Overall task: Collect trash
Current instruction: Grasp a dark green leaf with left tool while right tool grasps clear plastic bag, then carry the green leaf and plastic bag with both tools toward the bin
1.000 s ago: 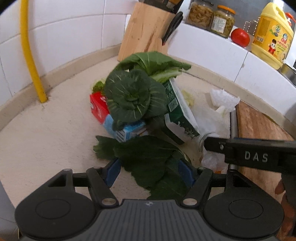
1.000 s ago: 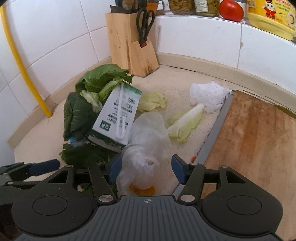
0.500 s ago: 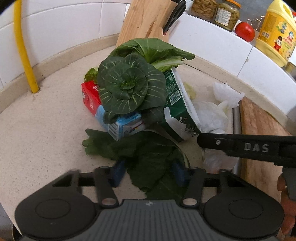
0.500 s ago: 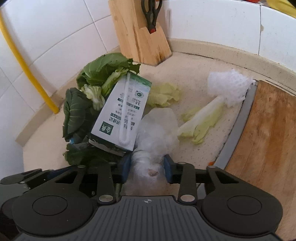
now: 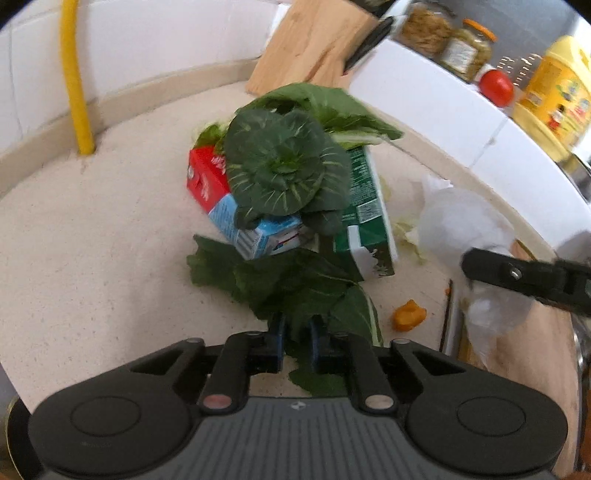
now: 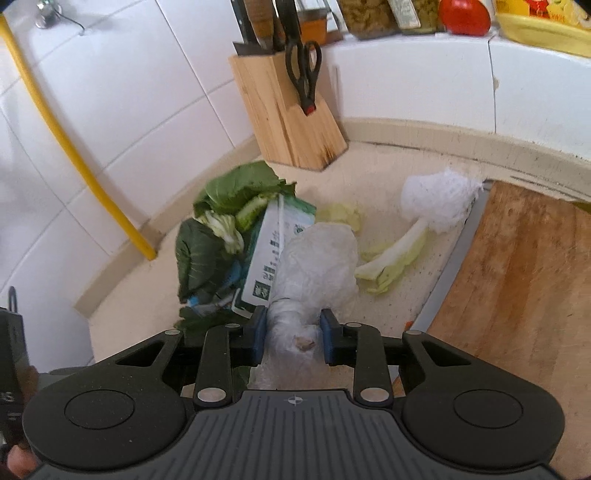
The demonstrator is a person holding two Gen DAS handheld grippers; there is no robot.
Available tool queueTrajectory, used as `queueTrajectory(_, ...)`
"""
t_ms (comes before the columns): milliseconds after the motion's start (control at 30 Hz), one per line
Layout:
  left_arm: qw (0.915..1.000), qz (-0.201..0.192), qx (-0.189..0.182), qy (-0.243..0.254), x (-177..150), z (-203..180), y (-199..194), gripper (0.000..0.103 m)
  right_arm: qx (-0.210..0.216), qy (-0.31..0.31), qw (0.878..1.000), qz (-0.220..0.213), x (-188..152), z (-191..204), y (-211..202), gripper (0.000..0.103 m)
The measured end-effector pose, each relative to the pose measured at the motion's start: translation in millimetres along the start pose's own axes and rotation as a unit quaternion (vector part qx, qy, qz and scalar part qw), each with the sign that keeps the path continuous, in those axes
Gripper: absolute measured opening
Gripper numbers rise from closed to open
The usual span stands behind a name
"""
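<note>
left gripper (image 5: 297, 341) clamped, right gripper (image 6: 294, 334) clamped

Knife block (image 6: 291, 125) at desk (image 5: 92, 240) back corner. Before it, leafy vegetable (image 5: 284, 170) atop cartons (image 5: 236, 218). Plastic bag (image 6: 317, 266) right of cartons. Cutting board (image 6: 524, 280) far right.

Left wrist view: the red carton (image 5: 205, 177) and blue carton (image 5: 255, 232) are partly covered by the bok choy head (image 5: 284, 166). The jars (image 5: 443, 40) and yellow bottle (image 5: 554, 92) on the ledge are blurred; their labels are unreadable. The right gripper (image 5: 532, 277) is cut off by the right edge.

Right wrist view: the milk carton (image 6: 273, 254) is partly hidden behind the plastic bag (image 6: 314, 273). The tomato (image 6: 465, 13) and knife handles (image 6: 266, 18) are cut off by the top edge.
</note>
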State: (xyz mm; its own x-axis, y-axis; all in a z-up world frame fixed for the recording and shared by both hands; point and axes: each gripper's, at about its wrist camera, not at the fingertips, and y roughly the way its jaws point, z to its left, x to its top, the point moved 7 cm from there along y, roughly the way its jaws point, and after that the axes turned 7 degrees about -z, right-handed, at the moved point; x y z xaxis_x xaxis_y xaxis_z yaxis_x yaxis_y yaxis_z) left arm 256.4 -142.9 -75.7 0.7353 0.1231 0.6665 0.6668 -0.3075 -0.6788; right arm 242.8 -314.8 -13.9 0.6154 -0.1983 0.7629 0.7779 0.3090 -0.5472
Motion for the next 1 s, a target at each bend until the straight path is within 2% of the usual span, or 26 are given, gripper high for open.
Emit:
queueTrajectory(33,1.0,0.003,-0.004,-0.007,0.5,0.5,3.4,0.037,-0.002,-0.001,1.0,-0.001,0.2,-0.6,-1.0,0.036)
queueTrajectory(100,0.9999,0.001,0.004,-0.016,1.9,-0.7,8.8,0.055,-0.003,0.002,1.0,-0.001,-0.9,-2.1,-1.5,0.036)
queueTrajectory(167,0.9996,-0.009,0.023,-0.011,5.6,-4.4,13.7,0.06,-0.008,0.004,1.0,0.001,-4.0,-4.8,-0.8,0.036)
queueTrajectory(300,0.9996,-0.014,0.024,-0.01,12.5,-14.8,22.0,0.068,-0.011,0.013,1.0,0.006,-11.8,-10.4,-0.7,0.036)
queueTrajectory(367,0.999,-0.015,0.04,0.012,12.8,-20.8,29.2,0.069,-0.014,0.014,1.0,0.008,-14.2,-13.5,-0.5,0.036)
queueTrajectory(433,0.997,-0.023,0.065,0.034,11.9,-21.9,33.2,0.062,-0.013,0.019,1.0,0.009,-15.3,-17.3,-0.4,0.036)
queueTrajectory(533,0.994,-0.025,0.082,0.068,10.2,-26.2,35.8,0.057,-0.012,0.019,1.0,0.009,-14.6,-20.0,-0.2,0.036)
queueTrajectory(567,0.9934,-0.026,0.082,0.076,9.9,-27.2,35.8,0.047,-0.011,0.019,1.0,0.011,-14.9,-19.8,0.6,0.036)
queueTrajectory(633,0.9951,-0.022,0.066,0.07,9.1,-28.2,32.3,0.017,-0.01,0.017,1.0,0.013,-15.7,-18.2,1.8,0.036)
queueTrajectory(700,0.9972,-0.008,0.048,0.056,6.6,-24.4,27.8,0.006,-0.008,0.013,1.0,0.012,-15.8,-15.1,0.9,0.036)
queueTrajectory(800,0.9986,0.003,0.033,0.042,0.5,-14.2,15.8,0.002,-0.004,0.006,1.0,0.005,-13.9,-8.7,-4.2,0.036)
queueTrajectory(1000,0.9989,-0.008,0.026,0.039,-8.9,4.1,-20.4,0.001,0.01,0.002,1.0,0.005,-17.8,6.0,-12.7,0.036)
